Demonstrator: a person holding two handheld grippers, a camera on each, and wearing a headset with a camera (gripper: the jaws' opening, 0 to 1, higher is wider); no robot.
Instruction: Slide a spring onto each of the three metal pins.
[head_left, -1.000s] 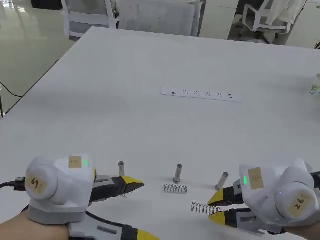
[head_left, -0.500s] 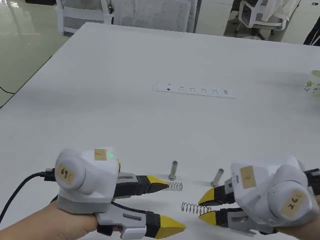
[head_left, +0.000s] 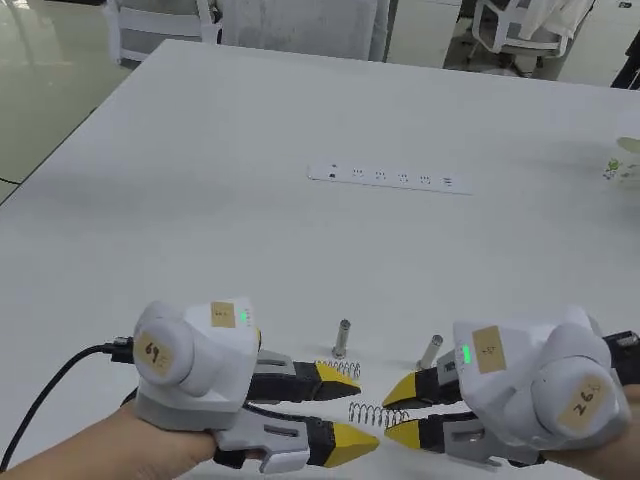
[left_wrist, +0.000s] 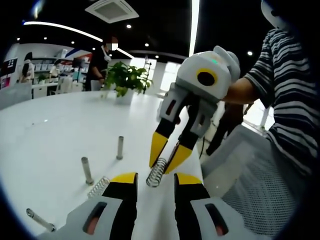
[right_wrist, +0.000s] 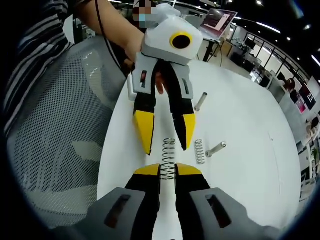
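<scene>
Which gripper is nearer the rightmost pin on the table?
Right. The right gripper sits close beside the rightmost pin, holding a spring; the left gripper is farther off, to the left of it.

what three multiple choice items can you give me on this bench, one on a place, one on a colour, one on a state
1. Where does the loose spring lie?
A. on the power strip
B. beside an upright pin
C. on a chair

2. What colour are the jaw tips of both grippers?
A. red
B. blue
C. yellow

3. How does the left gripper stand?
A. open
B. shut on a pin
C. shut on the loose spring

Answers:
1 B: it lies on the table by that pin's foot.
2 C: the tips of the left gripper and the right gripper are yellow.
3 A: its jaws stand wide apart, while the right gripper pinches the other spring.
</scene>
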